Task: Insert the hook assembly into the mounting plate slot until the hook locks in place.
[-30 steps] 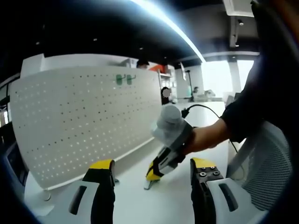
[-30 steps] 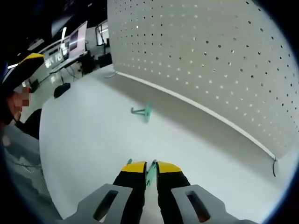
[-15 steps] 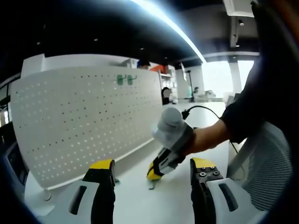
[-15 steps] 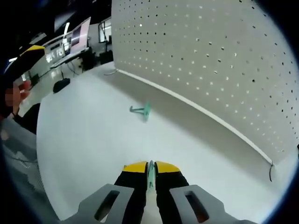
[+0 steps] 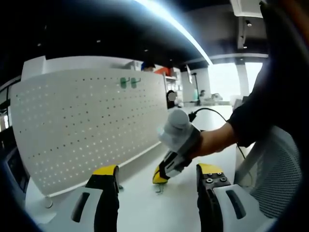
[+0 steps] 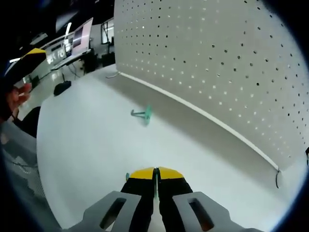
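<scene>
The right tongs (image 6: 155, 172) are pinched together on a thin green hook (image 6: 156, 186), whose edge shows as a sliver in the narrow slit between the yellow tips. They sit low over the white desk (image 6: 87, 145). Ahead of them and a little to their left, a second green hook (image 6: 143, 114) lies loose on the desk, well apart from the tips and short of the pegboard (image 6: 227, 63). The pegboard stands upright ahead and to the right of these tongs, its lower edge meeting the desk.

In the left gripper view, the left tongs (image 5: 157, 171) stand wide, nothing between their yellow tips. Between and beyond them the right tongs (image 5: 161, 178) point down at the desk (image 5: 159, 212), held by a person's hand (image 5: 205, 142) coming in from the right on a dark sleeve (image 5: 258, 116). A small bit of the hook (image 5: 158, 187) pokes out under their tip, close to the desk; whether it touches I cannot tell. The pegboard (image 5: 82, 125) stands ahead and to the left of the left tongs, with two green hooks (image 5: 129, 82) already hanging near its top edge.
</scene>
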### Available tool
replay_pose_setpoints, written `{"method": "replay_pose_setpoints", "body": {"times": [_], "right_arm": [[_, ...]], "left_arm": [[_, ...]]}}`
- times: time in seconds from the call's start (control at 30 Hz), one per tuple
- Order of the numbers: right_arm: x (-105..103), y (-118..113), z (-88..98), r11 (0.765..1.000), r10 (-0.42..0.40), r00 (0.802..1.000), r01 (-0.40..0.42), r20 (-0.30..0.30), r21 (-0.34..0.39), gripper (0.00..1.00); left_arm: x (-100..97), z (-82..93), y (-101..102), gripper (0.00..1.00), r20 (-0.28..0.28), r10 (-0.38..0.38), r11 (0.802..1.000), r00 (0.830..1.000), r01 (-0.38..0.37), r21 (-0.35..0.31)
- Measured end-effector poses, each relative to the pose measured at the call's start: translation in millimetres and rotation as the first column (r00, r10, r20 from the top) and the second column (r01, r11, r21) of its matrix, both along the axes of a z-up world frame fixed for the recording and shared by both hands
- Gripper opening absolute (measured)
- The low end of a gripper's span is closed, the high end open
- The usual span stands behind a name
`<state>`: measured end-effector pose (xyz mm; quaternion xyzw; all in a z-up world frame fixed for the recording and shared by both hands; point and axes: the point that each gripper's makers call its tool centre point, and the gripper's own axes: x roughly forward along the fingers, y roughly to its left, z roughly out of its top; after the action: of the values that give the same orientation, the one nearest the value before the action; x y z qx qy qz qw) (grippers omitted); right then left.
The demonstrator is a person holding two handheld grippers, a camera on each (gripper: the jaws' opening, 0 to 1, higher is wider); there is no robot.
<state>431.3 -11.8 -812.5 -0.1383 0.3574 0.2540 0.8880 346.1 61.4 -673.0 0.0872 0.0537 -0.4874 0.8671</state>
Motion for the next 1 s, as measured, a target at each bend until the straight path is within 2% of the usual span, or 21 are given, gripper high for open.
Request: {"method": "replay_pose_setpoints", "body": {"times": [0.4, 0.63, 1.0], "right_arm": [[0, -5, 19.3, 0.999, -0.017, 0.999, 0.015, 0.033, 0.042, 0.0], [0, -9, 23.1, 0.998, -0.028, 0.999, 0.026, 0.04, 0.066, 0.0], [0, 1, 53.1, 0.991, -0.006, 0.995, -0.007, 0.097, 0.131, 0.0]], "left_arm": [[-0.5, -1.0, 0, 0.66, -0.001, -0.002, 1.0, 1.0, 0.002, 0.005], [-1.2, -1.9, -1, 0.65, -0.001, -0.006, 1.0, 1.0, 0.006, 0.009], [-1.3, -2.2, -1, 0.64, -0.008, -0.007, 1.0, 1.0, 0.007, 0.004]]}}
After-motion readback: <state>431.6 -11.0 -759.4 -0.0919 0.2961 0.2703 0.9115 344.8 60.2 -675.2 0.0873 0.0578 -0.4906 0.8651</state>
